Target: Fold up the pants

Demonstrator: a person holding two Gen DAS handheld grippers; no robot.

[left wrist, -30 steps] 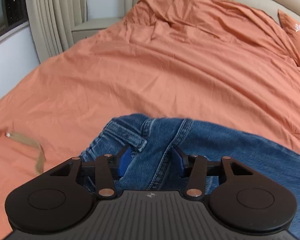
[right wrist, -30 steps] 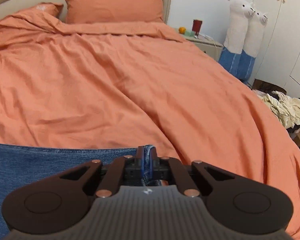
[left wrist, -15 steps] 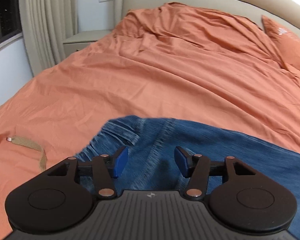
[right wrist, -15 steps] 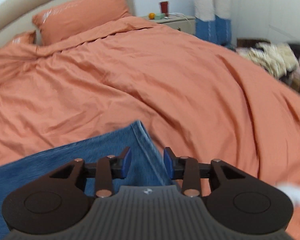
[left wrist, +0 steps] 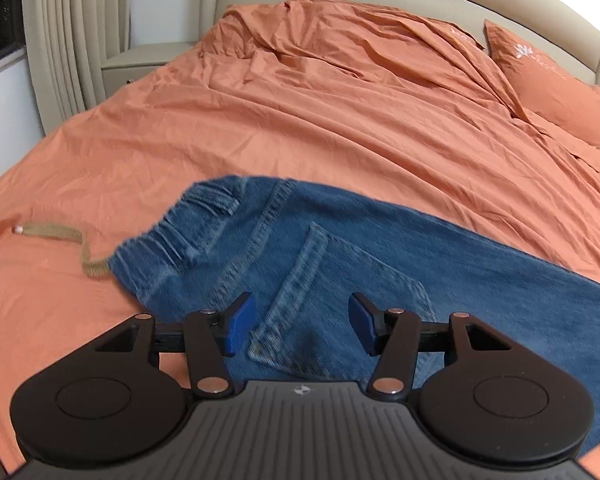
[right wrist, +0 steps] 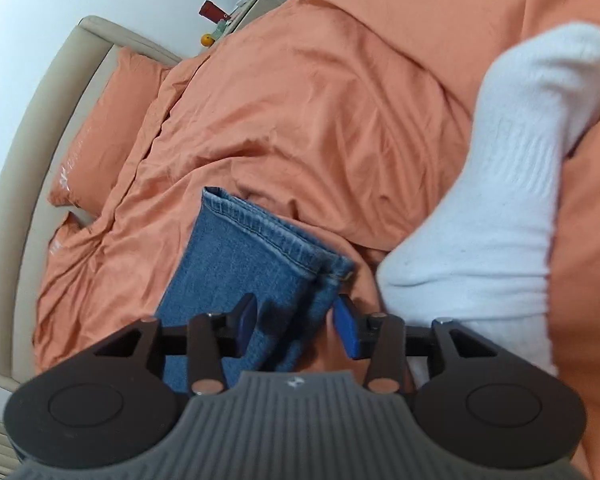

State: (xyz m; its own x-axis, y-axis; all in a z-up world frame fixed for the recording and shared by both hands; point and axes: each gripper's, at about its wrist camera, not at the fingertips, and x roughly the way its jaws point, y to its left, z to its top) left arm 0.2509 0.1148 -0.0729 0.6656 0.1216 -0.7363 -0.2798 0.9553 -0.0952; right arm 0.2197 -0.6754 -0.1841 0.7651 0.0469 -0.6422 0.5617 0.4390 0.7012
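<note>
Blue jeans [left wrist: 380, 272] lie flat on the orange duvet [left wrist: 300, 120], waistband to the left, back pocket up. My left gripper [left wrist: 302, 322] is open and empty, held above the pocket. In the right wrist view the leg hem [right wrist: 260, 244] of the jeans lies on the duvet [right wrist: 320, 100]. My right gripper [right wrist: 296, 324] is open and empty just above the hem end, its view rolled sideways.
A tan strap [left wrist: 68, 240] lies on the duvet left of the waistband. A foot in a white sock [right wrist: 508, 184] rests on the bed right of the hem. Pillows [left wrist: 548, 80] and headboard [left wrist: 420, 0] at the far end; a nightstand [right wrist: 252, 4] with small items beside it.
My right gripper opened and let go of the hem, then drew back and rolled sideways. My left gripper stayed open and lifted back from the waistband.
</note>
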